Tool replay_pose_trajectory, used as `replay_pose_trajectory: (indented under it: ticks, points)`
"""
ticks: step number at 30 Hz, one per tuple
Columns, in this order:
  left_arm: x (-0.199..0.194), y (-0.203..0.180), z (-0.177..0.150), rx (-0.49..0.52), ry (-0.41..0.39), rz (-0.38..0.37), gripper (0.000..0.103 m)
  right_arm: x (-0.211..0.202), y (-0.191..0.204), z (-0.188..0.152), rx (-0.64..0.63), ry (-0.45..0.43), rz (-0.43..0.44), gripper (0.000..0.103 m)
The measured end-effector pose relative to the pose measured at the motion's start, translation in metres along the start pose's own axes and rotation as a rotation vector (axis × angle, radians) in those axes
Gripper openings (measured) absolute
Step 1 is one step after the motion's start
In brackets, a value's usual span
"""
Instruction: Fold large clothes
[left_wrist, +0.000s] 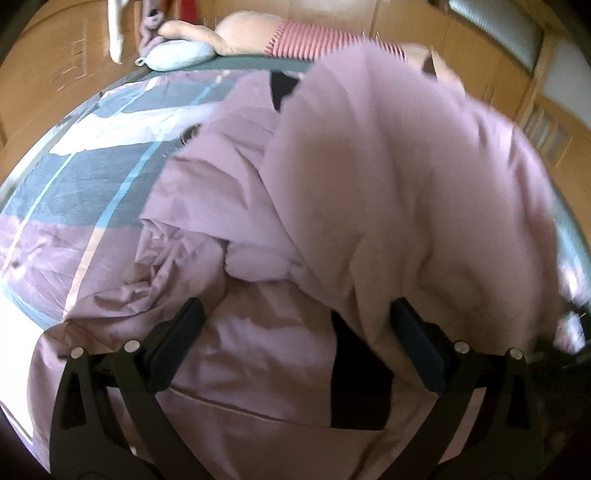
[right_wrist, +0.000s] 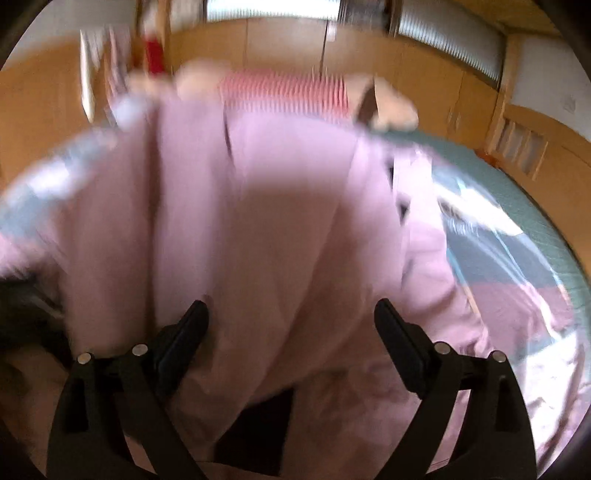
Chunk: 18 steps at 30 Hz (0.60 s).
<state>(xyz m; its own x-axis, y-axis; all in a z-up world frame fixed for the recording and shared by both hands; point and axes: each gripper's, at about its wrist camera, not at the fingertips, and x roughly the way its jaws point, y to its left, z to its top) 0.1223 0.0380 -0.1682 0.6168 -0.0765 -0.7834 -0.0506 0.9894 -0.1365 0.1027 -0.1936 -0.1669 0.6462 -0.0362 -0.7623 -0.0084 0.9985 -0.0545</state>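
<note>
Right wrist view motion-blurred; pink garment (right_wrist: 258, 221) smeared, covers bed (right_wrist: 517, 206) middle.

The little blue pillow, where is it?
In the left wrist view, the blue pillow lies top left at the bed's far edge, beside the peach plush toy.

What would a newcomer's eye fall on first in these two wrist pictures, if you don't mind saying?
The big pink garment fills the middle of both views, rumpled and partly folded over itself on the patterned bedspread. Next come the black fingers of the left gripper and right gripper, both open, low in their frames over the cloth. At the far edge of the bed lies a plush toy with a red-striped middle.
</note>
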Motion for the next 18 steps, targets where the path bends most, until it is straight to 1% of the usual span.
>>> replay_pose_trajectory:
  ticks: [2,3,5,6,7,8,10,11,13,14,15,16,18]
  points:
    - [-0.01,0.001,-0.001,-0.016,-0.044,0.008,0.101,0.002,-0.01,0.002,0.047,0.022,0.036,0.093]
    - [-0.01,0.001,0.0,-0.004,-0.046,0.035,0.101,0.003,-0.014,0.002,0.068,0.032,0.051,0.094]
    - [0.001,0.003,-0.001,0.02,-0.001,0.062,0.101,0.001,-0.013,0.003,0.065,0.028,0.053,0.094]
    - [0.007,0.006,-0.003,0.011,0.019,0.059,0.101,-0.002,-0.012,0.004,0.059,0.02,0.056,0.094]
    - [0.008,0.007,-0.002,0.003,0.018,0.053,0.101,-0.007,-0.011,0.005,0.054,0.001,0.061,0.094]
    - [0.008,0.007,-0.001,-0.001,0.02,0.049,0.101,-0.014,-0.012,0.007,0.055,-0.031,0.063,0.094]
    - [0.009,0.009,0.0,-0.005,0.031,0.043,0.101,-0.037,-0.014,0.011,0.08,-0.148,0.078,0.094]
    - [0.009,0.01,0.001,-0.009,0.034,0.041,0.101,-0.052,-0.014,0.015,0.099,-0.213,0.113,0.094]
    - [0.009,0.012,0.0,-0.007,0.035,0.044,0.101,-0.068,-0.007,0.018,0.105,-0.263,0.16,0.094]
    - [0.009,0.012,-0.001,-0.004,0.034,0.047,0.101,-0.07,-0.003,0.018,0.094,-0.265,0.178,0.093]
    - [0.008,0.012,-0.001,-0.005,0.031,0.044,0.101,-0.068,0.007,0.017,0.059,-0.246,0.197,0.093]
    - [0.006,0.013,0.0,-0.015,0.023,0.037,0.101,-0.062,0.019,0.014,0.016,-0.215,0.195,0.089]
    - [-0.005,0.018,0.002,-0.055,-0.025,0.037,0.101,-0.043,0.036,0.004,-0.066,-0.146,0.144,0.087]
